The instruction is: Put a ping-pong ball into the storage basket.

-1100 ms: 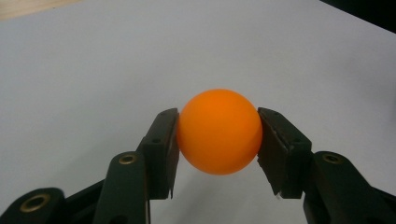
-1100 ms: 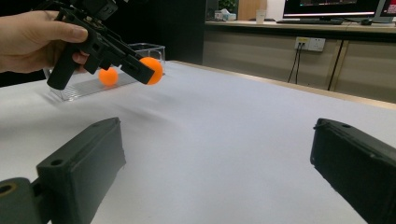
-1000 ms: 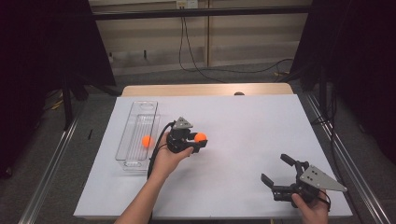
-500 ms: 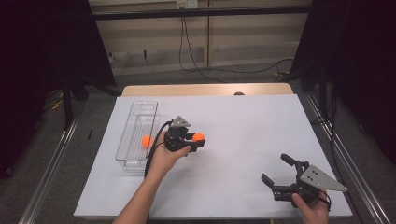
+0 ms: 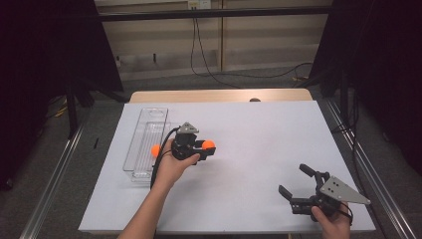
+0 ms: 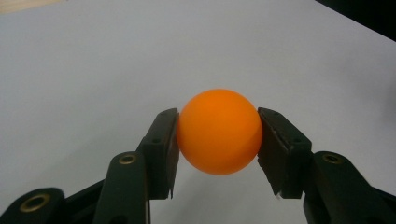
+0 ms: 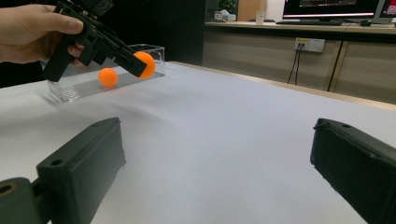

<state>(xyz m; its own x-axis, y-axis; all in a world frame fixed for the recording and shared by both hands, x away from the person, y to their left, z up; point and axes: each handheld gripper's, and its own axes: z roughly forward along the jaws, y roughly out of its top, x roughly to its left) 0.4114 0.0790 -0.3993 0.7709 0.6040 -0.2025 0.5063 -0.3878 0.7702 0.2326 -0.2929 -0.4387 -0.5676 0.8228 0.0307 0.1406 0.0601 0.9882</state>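
Since a second ago our left gripper [image 5: 203, 148] has drifted a little toward the tray [image 5: 144, 124], carrying its ball [image 5: 208, 145]; the right one has kept its place. Going left to right: the clear tray lies at the left of the table [image 5: 259, 124], with a second ball [image 5: 156, 150] already inside, so we judge the held ball goes there too. Our left gripper clamps the ball by its sides, pads [image 6: 164, 140] pressing, lifted off the sheet just beside the tray. Only the tray's low wall stands between. At far right, well apart, our right gripper [image 5: 296, 180] rests agape, grasping nothing.
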